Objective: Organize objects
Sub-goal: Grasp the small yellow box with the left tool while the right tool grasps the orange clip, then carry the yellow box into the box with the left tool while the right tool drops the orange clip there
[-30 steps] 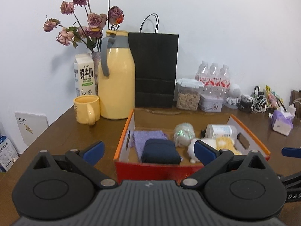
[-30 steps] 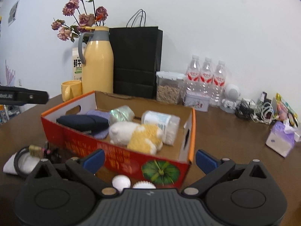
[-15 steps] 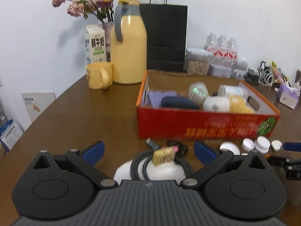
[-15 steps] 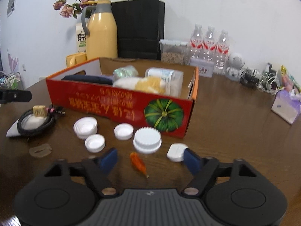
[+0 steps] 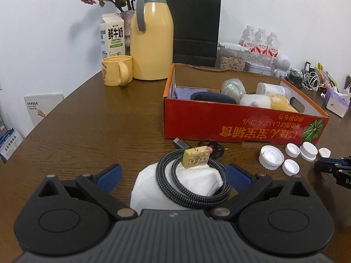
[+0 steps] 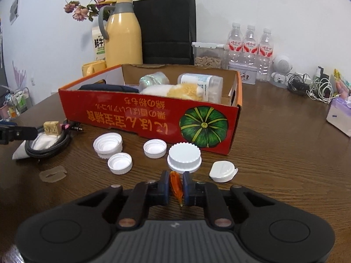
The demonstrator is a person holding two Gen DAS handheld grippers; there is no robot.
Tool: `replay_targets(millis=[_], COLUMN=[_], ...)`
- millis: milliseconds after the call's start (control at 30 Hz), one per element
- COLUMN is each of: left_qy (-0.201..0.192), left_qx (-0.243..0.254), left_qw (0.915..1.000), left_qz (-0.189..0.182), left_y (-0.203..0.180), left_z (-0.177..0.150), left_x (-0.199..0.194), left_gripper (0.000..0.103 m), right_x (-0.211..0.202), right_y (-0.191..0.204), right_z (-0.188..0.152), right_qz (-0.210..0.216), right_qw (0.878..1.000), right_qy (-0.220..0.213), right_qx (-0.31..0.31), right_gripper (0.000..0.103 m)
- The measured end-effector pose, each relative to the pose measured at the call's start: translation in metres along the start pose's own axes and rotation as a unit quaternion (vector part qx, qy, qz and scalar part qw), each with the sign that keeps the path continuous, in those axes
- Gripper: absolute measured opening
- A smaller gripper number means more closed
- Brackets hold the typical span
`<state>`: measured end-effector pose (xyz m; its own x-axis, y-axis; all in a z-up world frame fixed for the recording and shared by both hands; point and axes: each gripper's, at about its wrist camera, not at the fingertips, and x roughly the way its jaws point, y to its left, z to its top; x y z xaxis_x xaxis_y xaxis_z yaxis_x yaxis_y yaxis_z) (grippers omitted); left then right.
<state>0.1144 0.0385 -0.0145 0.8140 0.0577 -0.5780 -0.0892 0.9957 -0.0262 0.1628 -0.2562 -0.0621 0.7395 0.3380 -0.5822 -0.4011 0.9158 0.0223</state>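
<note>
My right gripper [image 6: 175, 183] is low over the brown table, its jaws closing on a small orange pointed piece [image 6: 176, 187] that the blue pads press from both sides. Several white bottle caps [image 6: 183, 156] lie just beyond it, in front of the red cardboard box [image 6: 153, 118]. My left gripper [image 5: 173, 173] stands open around a white pouch [image 5: 175, 188] that carries a coiled braided cable [image 5: 166, 182] and a small yellow block [image 5: 196, 159]. The box [image 5: 241, 129] holds a plush toy, a dark case, a purple cloth and a white bottle.
A yellow jug [image 5: 151, 41], yellow mug [image 5: 117, 71], milk carton, dried flowers and black paper bag [image 5: 195, 22] line the back wall. Water bottles, a seed container, tangled cables and a tissue pack [image 6: 339, 118] sit at the right. A clear plastic clip [image 6: 52, 174] lies at the left.
Both grippers sank toward the table. The right gripper went from wide open to closed on the orange piece. The pouch and cable came between the open left fingers.
</note>
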Motion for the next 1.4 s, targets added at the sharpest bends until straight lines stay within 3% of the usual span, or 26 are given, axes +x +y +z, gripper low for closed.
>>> replay_targets(millis=[167,433,500,1100,1400], left_qy=[-0.018,-0.016,-0.008,-0.067,-0.120], left_qx=[0.011,0.048,0.056,0.036,0.028], left_qw=[0.9998,0.9987,0.9984,0.9969,0.9903], left_qz=[-0.004,-0.004,-0.001,-0.020,-0.065], left_y=[-0.008,-0.030,-0.034,-0.029,-0.065], left_z=[0.007,0.013,0.012,0.018,0.059], left_x=[0.002,0.025,0.032,0.003,-0.001], left_gripper=[0.099,0.052,0.033,0.030,0.031], right_x=[-0.004,-0.006,-0.006,-0.016,-0.024], right_y=[-0.003,-0.002,-0.003,0.005,0.014], right_z=[0.001,0.001,0.001,0.002,0.051], right_qz=[-0.012,-0.018,-0.019,-0.023,-0.027], right_qw=[1.000,0.999,0.999,0.998,0.991], right_qy=[-0.019,-0.025,-0.026,-0.063,-0.132], right_qx=[0.007,0.005,0.005,-0.011,-0.025], right_gripper=[0.012,0.012,0.012,0.012,0.012])
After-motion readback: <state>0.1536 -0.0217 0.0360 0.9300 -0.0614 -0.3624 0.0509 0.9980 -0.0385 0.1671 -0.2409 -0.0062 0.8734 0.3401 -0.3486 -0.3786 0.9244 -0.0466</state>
